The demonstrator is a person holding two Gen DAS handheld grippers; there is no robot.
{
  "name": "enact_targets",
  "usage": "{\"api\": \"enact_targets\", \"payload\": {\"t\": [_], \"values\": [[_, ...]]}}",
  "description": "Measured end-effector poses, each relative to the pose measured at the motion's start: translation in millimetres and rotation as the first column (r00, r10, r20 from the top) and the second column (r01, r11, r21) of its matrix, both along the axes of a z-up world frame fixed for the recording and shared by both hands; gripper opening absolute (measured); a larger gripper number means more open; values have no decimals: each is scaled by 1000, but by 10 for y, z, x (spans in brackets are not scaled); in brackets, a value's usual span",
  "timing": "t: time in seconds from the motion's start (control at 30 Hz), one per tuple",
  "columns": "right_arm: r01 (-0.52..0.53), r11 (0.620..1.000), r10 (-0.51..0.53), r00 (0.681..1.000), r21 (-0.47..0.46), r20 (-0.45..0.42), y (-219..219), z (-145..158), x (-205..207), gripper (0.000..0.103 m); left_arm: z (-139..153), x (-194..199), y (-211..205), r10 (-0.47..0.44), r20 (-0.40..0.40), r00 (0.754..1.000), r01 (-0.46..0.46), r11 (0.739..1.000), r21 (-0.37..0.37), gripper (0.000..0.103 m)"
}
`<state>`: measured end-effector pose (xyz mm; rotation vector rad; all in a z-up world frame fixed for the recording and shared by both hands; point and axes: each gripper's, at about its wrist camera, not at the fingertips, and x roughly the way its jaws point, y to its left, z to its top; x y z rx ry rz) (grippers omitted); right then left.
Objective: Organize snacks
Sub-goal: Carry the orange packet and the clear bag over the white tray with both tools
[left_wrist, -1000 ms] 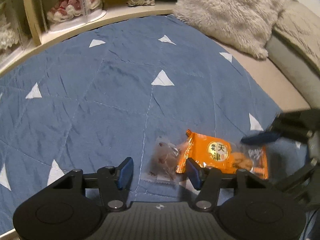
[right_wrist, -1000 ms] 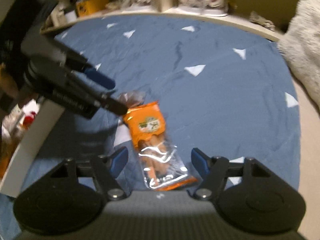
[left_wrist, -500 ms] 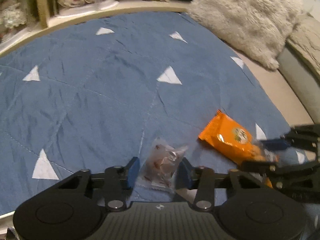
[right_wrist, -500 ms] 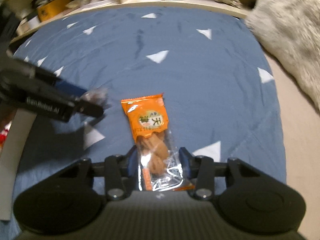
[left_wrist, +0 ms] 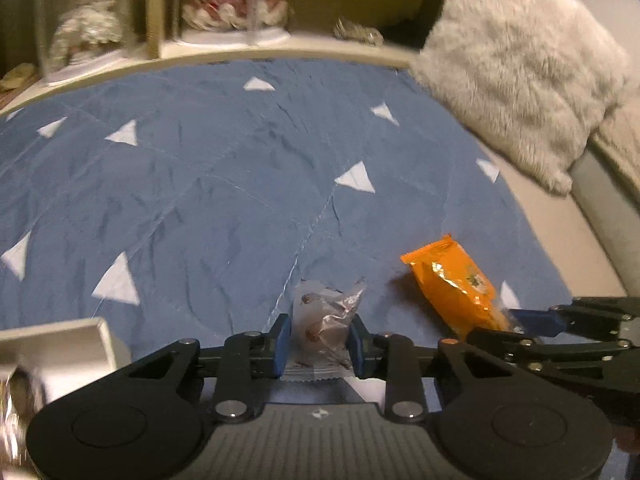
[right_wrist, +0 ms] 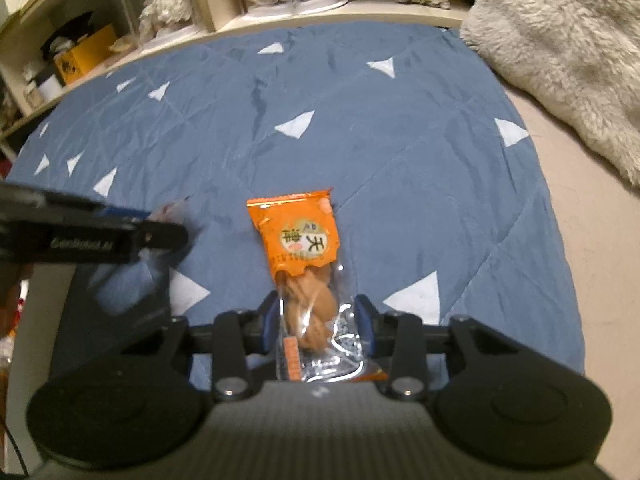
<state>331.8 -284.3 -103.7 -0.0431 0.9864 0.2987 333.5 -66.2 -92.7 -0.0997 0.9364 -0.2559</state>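
with both packets pinched over the blue quilt, this looks like the pick step; next, carry each to a bin. right gripper clamps the orange snack pack; left gripper clamps the clear candy wrapper. only the left view shows a white box at the quilt's near edge.
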Motion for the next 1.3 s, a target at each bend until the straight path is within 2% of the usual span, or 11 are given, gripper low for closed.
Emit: {"api": "enact_targets", "payload": {"t": [0.23, 0.63, 1.03, 1.2, 1.3], "values": [[-2, 999, -1, 999, 51, 54, 141, 215, -249, 43, 288, -408, 125, 55, 59, 997, -53, 998, -35, 32], [-92, 992, 77, 982, 82, 172, 411, 680, -821, 43, 678, -1074, 647, 122, 114, 986, -117, 992, -48, 32], [-223, 974, 211, 953, 34, 220, 948, 960, -1144, 43, 953, -1705, 1444, 202, 144, 969, -201, 979, -20, 32], [-287, 958, 278, 934, 11, 227, 1319, 1027, -1211, 43, 1048, -1948, 1781, 231, 152, 961, -234, 972, 6, 32], [-335, 942, 329, 916, -13, 230, 1585, 1043, -1252, 43, 1052, -2110, 2013, 277, 158, 948, -283, 959, 17, 32]]}}
